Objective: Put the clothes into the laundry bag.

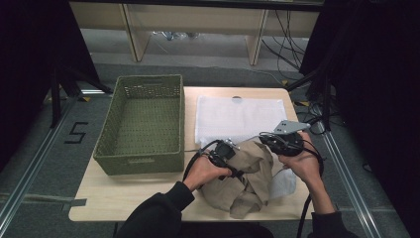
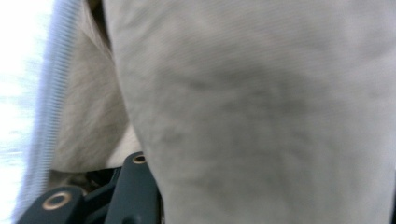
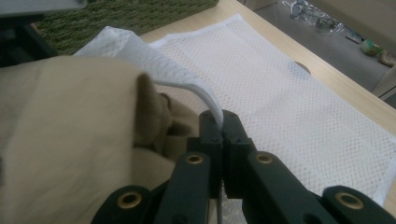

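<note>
Right gripper view: right gripper [image 3: 223,122] clenched on mesh bag [image 3: 289,93] rim.
Left gripper [image 1: 224,152]: jaw state unclear, against khaki garment [image 1: 247,178].
Advice: hold rim taut.

Dim high view with black sides; left gripper view blurred close-up, overexposed white along its left edge.

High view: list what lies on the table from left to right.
Green woven basket → left gripper → beige garment → right gripper. The white mesh bag spans behind the last three, so it has no clear place.
</note>
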Motion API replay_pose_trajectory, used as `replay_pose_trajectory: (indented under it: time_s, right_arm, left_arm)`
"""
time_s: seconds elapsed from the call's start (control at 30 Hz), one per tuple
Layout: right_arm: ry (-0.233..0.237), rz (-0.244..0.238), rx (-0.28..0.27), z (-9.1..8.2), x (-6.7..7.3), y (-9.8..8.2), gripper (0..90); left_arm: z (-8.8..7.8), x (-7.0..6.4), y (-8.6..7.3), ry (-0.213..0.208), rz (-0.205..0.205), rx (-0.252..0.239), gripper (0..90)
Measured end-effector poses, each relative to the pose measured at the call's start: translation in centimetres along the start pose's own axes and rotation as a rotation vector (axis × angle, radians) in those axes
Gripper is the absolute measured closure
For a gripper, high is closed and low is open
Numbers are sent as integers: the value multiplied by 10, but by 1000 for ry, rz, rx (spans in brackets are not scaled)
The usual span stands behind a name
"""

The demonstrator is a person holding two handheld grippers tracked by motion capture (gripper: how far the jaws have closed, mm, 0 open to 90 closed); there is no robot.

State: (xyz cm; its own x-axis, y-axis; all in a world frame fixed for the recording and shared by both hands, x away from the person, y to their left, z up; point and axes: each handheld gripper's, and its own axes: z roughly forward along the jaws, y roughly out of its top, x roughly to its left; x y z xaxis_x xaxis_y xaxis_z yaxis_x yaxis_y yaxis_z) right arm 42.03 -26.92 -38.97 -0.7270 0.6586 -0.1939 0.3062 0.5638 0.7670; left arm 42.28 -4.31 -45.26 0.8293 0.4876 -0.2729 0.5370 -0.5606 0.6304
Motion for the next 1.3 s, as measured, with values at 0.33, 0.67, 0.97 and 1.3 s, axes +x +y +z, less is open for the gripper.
replay_pose_trajectory:
  time_s: [0.33,0.67,0.97,1.3]
  right_arm:
    - [-8,2,12,0,0,-1,900]
    - [-15,-14,-12,-7,1,3,900]
    - [-23,-30,27,-9,3,-4,900]
    - [-20,-20,48,-4,4,-10,898]
  left_arm:
    - [-33,-11,-2,96,50,-164,283]
    - [-9,-6,9,142,91,-78,698]
    - [-15,-5,3,185,-6,-145,347]
    - [-55,-5,-42,230,57,-127,165]
